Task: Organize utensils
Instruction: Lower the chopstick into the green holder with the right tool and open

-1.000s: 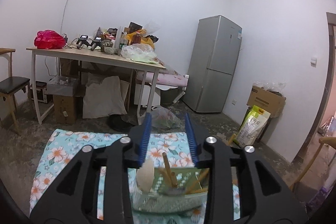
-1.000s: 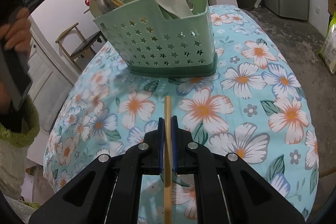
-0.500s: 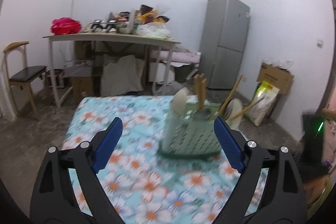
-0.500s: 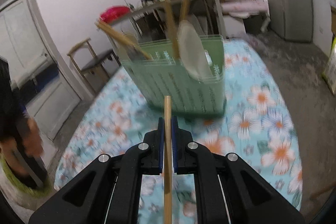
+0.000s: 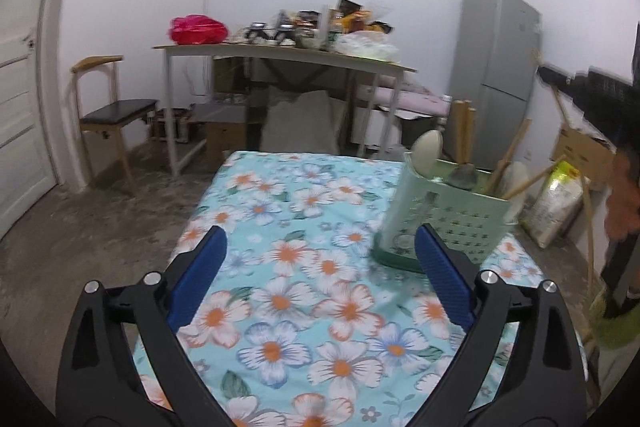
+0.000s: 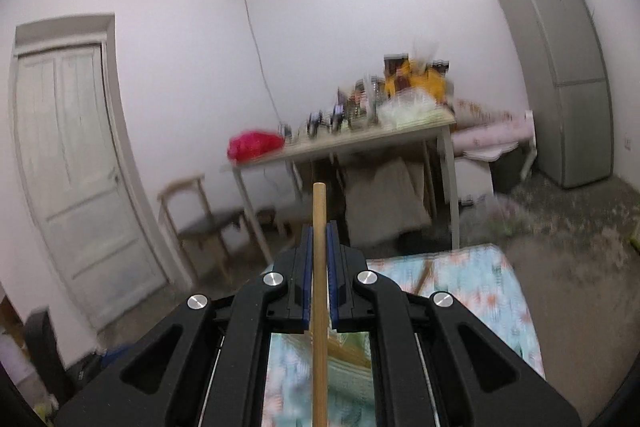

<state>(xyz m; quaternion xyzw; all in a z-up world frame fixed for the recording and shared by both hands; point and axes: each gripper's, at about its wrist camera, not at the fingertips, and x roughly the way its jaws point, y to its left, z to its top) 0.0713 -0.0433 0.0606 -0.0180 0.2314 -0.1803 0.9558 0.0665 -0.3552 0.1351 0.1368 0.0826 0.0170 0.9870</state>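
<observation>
The left gripper has its blue-padded jaws spreading wide, nothing between them but the floral turquoise tablecloth below. Just beyond its right finger stands the pale green perforated plastic utensil basket, holding wooden chopsticks, two pale spoons and a dark utensil, all leaning upward and outward. At the far right edge, blurred, are a person's hand and a dark tool.

The right gripper is clamped on a single light wooden chopstick. The stick's long axis runs straight along the fingers, its tip pointing ahead past the pads towards the room. Below, between the gripper's arms, the basket shows only as a green blur. Farther off stand a cluttered white-legged table, a wooden chair, a white door and a grey refrigerator.
</observation>
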